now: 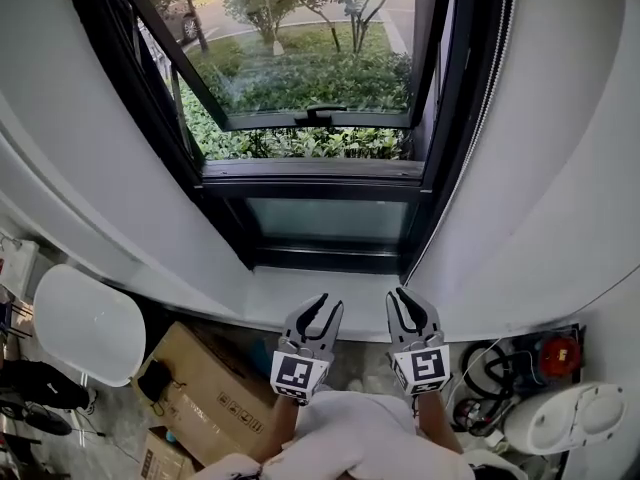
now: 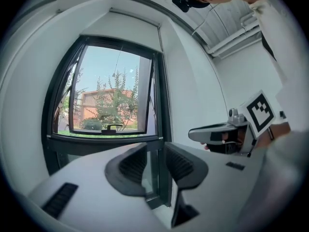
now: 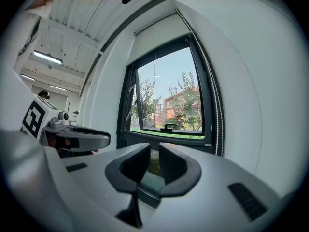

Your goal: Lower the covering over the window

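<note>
nothing of the job is done as far as i can see. my left gripper (image 1: 327,303) hangs just short of the near edge of the window sill (image 1: 270,290). its jaws are spread with nothing between the pads, only the dark frame showing through the gap. ahead of it the window (image 1: 310,78) is wholly bare, its hinged sash (image 1: 300,58) pushed outward over the shrubs. the covering, which i take to be a roller blind (image 2: 134,18), sits drawn up along the top edge of the recess. my right gripper (image 1: 400,296) is just beside the left one, level with it, jaws likewise parted and holding nothing. the bead chain (image 1: 487,98) runs down the right edge of the frame, well apart from both grippers and untouched. what is left, by my judgement, is the whole task: reach the chain, pinch it and pull until the blind comes down over the glass. as for writing, the cardboard box (image 1: 210,388) on the floor at the left carries a row of small handling pictograms, too small for me to read. the cubes on both grippers show only black-and-white square patterns, no words. the white appliance (image 1: 565,418) at the far right shows no label i can make out.
</note>
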A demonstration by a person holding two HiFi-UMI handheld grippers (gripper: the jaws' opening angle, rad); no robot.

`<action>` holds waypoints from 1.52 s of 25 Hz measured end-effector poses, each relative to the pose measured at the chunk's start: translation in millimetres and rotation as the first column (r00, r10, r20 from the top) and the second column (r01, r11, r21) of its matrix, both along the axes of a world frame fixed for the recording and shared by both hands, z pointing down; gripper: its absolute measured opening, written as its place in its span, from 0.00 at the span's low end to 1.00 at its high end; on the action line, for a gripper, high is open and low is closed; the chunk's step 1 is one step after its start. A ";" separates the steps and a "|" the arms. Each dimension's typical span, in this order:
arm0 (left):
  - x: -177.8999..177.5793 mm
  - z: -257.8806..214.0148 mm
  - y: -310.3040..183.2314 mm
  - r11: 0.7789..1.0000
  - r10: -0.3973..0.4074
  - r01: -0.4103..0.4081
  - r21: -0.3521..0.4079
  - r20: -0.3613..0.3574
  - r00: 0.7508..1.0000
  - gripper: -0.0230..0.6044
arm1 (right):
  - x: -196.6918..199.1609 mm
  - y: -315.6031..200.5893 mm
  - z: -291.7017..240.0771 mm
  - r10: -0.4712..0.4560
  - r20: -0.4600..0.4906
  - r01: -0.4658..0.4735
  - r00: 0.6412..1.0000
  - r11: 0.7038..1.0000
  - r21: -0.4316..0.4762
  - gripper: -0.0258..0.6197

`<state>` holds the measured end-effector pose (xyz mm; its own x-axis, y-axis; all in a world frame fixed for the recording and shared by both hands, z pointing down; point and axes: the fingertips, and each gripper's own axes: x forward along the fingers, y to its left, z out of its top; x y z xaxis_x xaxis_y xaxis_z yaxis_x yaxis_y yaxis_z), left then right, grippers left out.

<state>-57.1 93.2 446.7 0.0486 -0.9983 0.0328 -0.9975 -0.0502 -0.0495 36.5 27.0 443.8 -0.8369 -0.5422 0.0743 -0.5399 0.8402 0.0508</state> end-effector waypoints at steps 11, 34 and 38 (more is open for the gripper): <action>-15.8 0.4 -36.1 1.000 0.002 -0.002 -0.003 0.009 1.000 0.22 | -13.4 -31.6 -0.2 0.006 0.004 -0.006 1.000 1.000 -0.004 0.11; -83.2 6.0 -140.3 0.993 0.121 -0.121 0.008 -0.007 0.993 0.22 | -76.2 -124.5 6.4 0.128 -0.023 -0.129 0.991 0.992 -0.011 0.11; -91.2 7.1 -154.0 0.988 0.152 -0.153 0.000 -0.016 0.988 0.22 | -84.1 -135.2 6.6 0.157 -0.032 -0.157 0.987 0.988 -0.008 0.11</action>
